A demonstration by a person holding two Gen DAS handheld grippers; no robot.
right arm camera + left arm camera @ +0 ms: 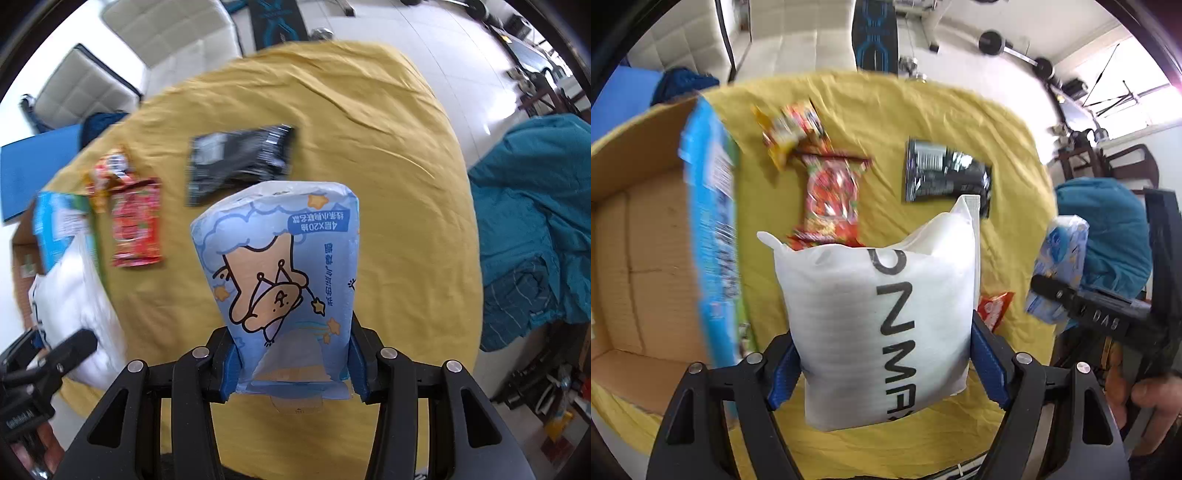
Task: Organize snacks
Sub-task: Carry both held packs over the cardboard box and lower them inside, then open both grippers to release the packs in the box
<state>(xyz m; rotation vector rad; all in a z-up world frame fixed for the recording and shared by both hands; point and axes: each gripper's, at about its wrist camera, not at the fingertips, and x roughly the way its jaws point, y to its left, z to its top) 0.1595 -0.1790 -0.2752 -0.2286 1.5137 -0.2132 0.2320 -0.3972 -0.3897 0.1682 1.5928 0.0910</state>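
Observation:
In the left wrist view my left gripper (886, 369) is shut on a puffy white bag with black letters (879, 314), lifted above the yellow cloth (886, 107). My right gripper (293, 369) is shut on a light blue pack printed with a cartoon bear (291, 280), also held off the cloth. On the cloth lie a red snack packet (831, 195), a yellow and red packet (786, 129), a black packet (945, 170) and a small orange packet (995, 308). The blue pack (1058, 273) also shows at the right of the left wrist view.
An open cardboard box (635, 240) stands at the table's left, with a blurred blue carton (709, 221) at its near wall. White chairs (85, 88) stand behind the table. A teal cloth (535, 221) covers something to the right. A hand (1156, 402) grips the right tool.

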